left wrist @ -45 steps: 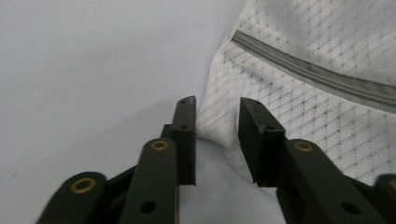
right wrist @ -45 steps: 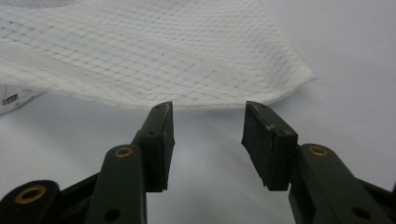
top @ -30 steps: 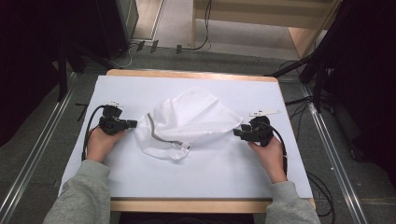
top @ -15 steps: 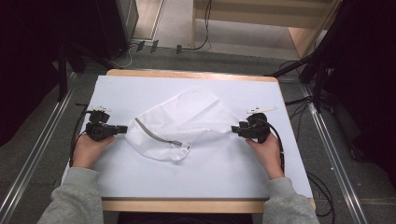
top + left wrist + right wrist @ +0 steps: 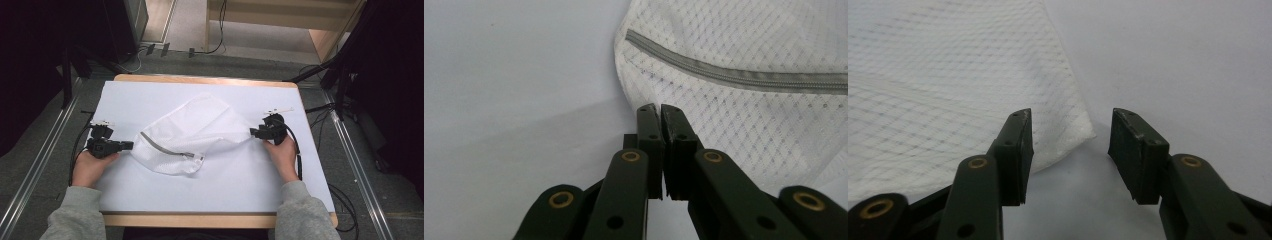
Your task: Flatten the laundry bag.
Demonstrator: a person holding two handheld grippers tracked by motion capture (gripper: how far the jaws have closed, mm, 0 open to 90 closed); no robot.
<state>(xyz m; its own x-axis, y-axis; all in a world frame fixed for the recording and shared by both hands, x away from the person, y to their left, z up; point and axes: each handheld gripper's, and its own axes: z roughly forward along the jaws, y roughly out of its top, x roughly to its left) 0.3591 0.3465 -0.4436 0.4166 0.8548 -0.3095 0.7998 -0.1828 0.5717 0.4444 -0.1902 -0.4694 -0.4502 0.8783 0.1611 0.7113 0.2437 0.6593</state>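
A white mesh bag (image 5: 200, 125) with a grey zipper (image 5: 165, 148) lies spread across the middle of the white-covered table (image 5: 240, 185). My left gripper (image 5: 131, 145) is at the bag's left edge with its jaws shut. In the left gripper view the tips (image 5: 659, 107) meet the edge of the bag (image 5: 749, 40) just below the zipper (image 5: 734, 75) and seem to pinch it. My right gripper (image 5: 252, 132) stands open at the bag's right corner. In the right gripper view (image 5: 1070, 135) that corner of the bag (image 5: 948, 75) lies loose between the spread jaws.
The table's wooden front edge (image 5: 200, 219) runs between the person's grey sleeves. Black cables (image 5: 75, 155) trail from both grippers over the table sides. Metal floor rails (image 5: 350, 150) flank the table. Bare cover lies in front of and behind the bag.
Both hands drew apart and the puffed bag was stretched out flatter. The left gripper moved left and toward the front edge. The right gripper now stands open at the bag's corner.
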